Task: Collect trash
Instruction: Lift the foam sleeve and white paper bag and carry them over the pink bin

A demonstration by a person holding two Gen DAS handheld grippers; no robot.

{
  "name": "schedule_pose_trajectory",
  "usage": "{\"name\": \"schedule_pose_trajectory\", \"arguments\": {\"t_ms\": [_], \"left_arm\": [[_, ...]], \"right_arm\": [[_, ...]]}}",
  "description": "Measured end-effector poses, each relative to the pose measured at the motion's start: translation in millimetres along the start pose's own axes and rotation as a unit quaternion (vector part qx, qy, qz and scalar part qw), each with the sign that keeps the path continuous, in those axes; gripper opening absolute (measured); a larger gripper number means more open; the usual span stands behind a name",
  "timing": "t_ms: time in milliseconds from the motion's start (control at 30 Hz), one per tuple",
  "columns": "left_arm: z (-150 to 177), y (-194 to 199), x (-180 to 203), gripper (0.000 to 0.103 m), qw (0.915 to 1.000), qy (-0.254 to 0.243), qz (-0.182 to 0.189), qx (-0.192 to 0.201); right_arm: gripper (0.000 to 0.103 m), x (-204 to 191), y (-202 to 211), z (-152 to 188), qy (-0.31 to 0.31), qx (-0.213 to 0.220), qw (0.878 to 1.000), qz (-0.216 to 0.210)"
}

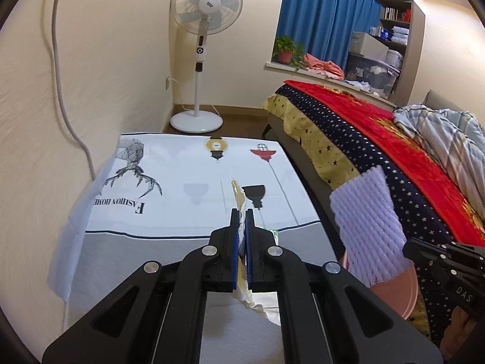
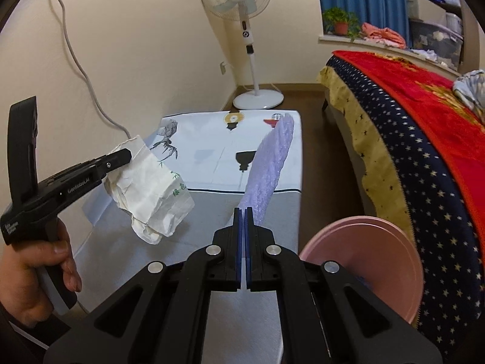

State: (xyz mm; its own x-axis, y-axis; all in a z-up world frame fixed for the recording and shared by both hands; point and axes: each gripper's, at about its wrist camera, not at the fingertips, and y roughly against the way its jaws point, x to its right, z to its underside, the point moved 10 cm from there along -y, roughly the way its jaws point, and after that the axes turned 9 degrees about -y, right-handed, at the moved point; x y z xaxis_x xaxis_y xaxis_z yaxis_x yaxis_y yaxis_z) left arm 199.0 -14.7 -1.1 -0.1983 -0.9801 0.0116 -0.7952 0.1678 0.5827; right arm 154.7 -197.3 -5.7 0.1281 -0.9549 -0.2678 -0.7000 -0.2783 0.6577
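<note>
A crumpled white paper bag [image 2: 151, 194] is held clamped in the left tool [image 1: 241, 212], pinched at its upper edge so that the rest hangs free above the desk [image 1: 188, 179]. A lilac foam net sleeve [image 2: 268, 170] is held clamped in the right tool [image 2: 242, 210], gripped at its lower end with the length standing up and away from the jaws. A pink bin [image 2: 363, 261] is seen just beside the desk, between it and the bed [image 2: 424, 127], below the right tool.

Both pieces are judged to be very light and soft. The paper can be expected to crush and tear if pulled hard, so a pinch on a folded, doubled edge is suited to it. The foam net is springy and compressible, and it is likely to flop or slip through a loose hold; a firm pinch near one end, as shown, is judged adequate. Neither item is thought fragile or slippery.
</note>
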Motion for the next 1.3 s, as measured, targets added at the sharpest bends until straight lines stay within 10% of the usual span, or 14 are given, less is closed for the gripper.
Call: {"name": "schedule_pose_trajectory", "arguments": {"t_ms": [1300], "left_arm": [[5, -58, 180, 0.004, 0.9925, -0.065, 0.103, 0.001]], "right_arm": [[0.002, 160, 26, 27, -0.074, 0.021, 0.986, 0.146]]}}
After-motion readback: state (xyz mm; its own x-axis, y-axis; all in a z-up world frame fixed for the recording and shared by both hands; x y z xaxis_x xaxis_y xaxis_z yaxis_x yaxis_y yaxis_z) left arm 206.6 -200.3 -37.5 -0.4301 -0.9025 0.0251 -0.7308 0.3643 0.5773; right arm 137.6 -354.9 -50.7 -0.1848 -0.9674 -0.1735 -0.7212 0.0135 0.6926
